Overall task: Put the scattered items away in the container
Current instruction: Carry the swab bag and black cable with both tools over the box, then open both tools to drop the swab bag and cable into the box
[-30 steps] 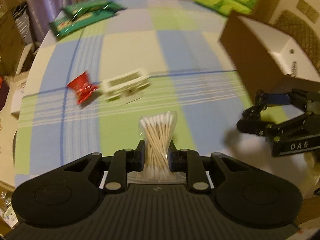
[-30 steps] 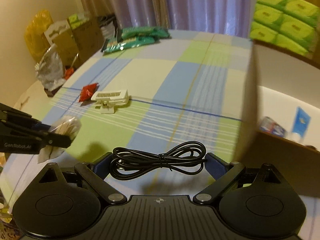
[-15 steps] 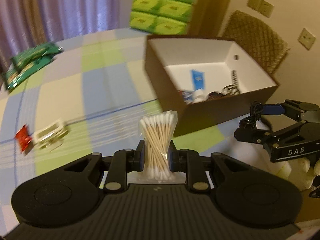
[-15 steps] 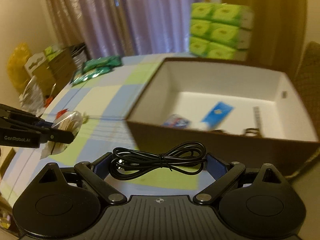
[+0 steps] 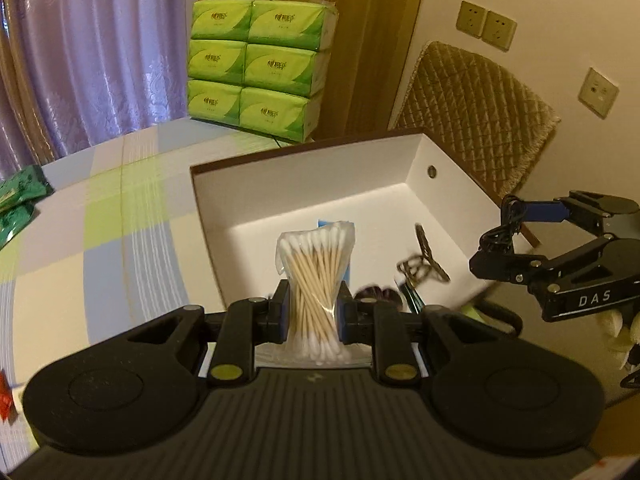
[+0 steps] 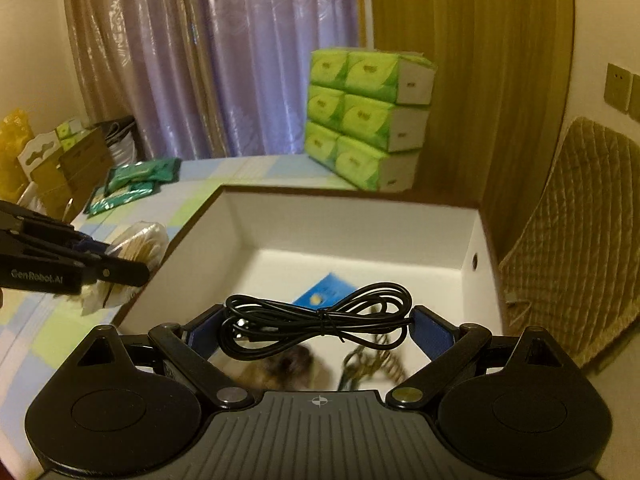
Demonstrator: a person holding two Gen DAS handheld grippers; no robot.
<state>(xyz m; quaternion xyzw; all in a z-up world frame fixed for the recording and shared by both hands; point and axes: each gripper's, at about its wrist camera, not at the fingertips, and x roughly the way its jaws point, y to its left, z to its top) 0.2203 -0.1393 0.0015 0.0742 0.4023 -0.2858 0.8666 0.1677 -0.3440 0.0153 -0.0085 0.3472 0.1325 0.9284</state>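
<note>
Over the open box [image 6: 472, 236], both grippers are loaded and basically at the drop-off step. Left gripper [image 5: 311, 316] is clamped narrow on a bag of cotton swabs [image 5: 316, 280]; right gripper [image 6: 320, 326] has its jaws set wider, pinching a coiled black cable [image 6: 320, 320]. Next move looks like just opening up over bare floor, clear of the blue packet [image 6: 324, 292]. Left view shows a red wrapper [image 5: 5, 396] stranded on the tablecloth [image 5: 100, 240]; right view doesn't.

Purple curtains [image 6: 240, 60], cream wall [image 5: 560, 0] with sockets [image 5: 486, 24], quilted chair [image 5: 476, 96]
</note>
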